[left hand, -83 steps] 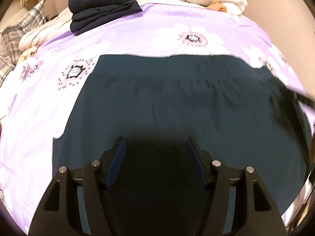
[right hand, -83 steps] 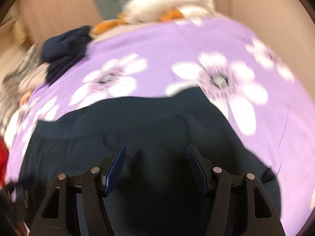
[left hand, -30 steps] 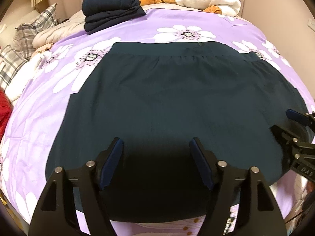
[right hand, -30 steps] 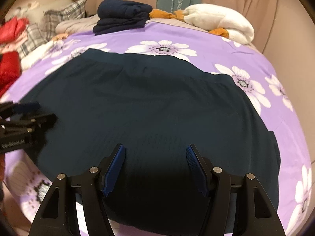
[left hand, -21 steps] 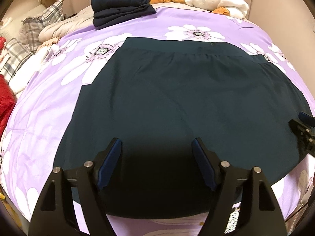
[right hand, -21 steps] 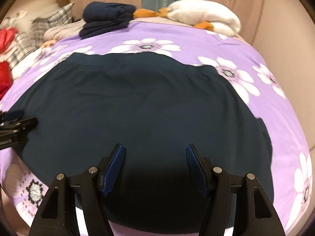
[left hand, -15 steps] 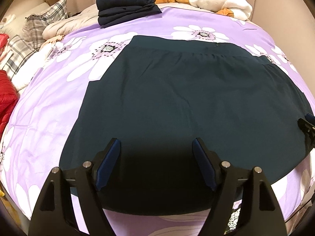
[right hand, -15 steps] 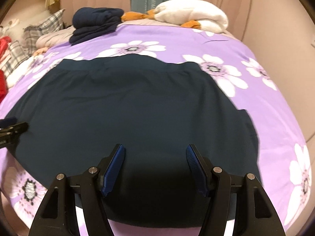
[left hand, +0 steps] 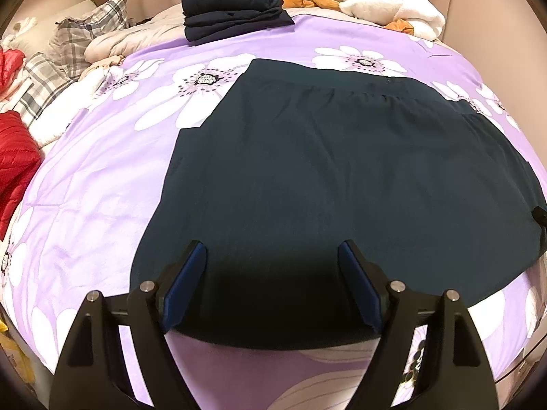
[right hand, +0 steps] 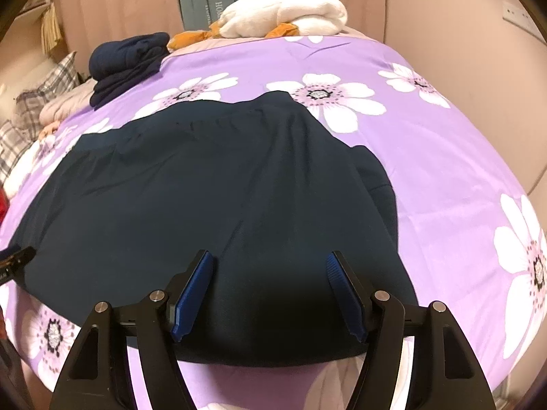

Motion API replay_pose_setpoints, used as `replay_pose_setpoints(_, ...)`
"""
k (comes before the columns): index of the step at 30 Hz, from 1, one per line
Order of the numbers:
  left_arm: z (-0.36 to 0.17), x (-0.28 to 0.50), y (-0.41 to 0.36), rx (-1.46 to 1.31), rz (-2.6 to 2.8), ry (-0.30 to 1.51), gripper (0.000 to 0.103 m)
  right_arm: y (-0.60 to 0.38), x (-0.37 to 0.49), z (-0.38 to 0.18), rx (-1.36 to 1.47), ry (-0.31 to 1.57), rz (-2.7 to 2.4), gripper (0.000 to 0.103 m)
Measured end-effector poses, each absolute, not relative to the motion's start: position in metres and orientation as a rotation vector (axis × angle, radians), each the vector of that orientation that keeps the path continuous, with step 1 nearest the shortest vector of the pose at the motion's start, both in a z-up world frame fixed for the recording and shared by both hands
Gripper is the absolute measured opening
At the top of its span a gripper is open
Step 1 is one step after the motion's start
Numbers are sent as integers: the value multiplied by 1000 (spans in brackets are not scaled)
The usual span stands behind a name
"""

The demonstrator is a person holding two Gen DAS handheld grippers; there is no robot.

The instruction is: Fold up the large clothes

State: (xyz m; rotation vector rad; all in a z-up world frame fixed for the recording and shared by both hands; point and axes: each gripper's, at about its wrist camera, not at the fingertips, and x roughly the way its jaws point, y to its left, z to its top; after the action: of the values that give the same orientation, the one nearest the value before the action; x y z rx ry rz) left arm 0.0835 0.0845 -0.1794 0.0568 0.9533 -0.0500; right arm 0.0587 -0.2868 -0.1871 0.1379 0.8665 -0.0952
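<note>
A large dark teal skirt (left hand: 342,171) lies spread flat on the purple flowered bedspread (left hand: 102,184), waistband at the far side, hem near me. It also shows in the right wrist view (right hand: 205,198). My left gripper (left hand: 271,270) is open and empty, above the hem's left part. My right gripper (right hand: 268,273) is open and empty, above the hem's right part. The left gripper's tip (right hand: 15,259) shows at the left edge of the right wrist view. The right gripper's tip (left hand: 540,215) shows at the right edge of the left wrist view.
A stack of folded navy clothes (left hand: 232,3) sits at the far side of the bed, also in the right wrist view (right hand: 126,61). White and orange fabric (right hand: 283,13) lies beside it. Plaid pillows (left hand: 82,37) and a red jacket (left hand: 13,157) lie to the left.
Both grippers have pulled back and up from the skirt, toward the near hem. The left view has shifted left and the right view right. Both stay open.
</note>
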Motion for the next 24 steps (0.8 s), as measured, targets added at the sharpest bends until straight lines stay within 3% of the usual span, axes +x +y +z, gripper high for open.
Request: replay_pose_setpoints(24,-169,51,110,89,-20,975,81,-313,28,-182,105,900,-206,71)
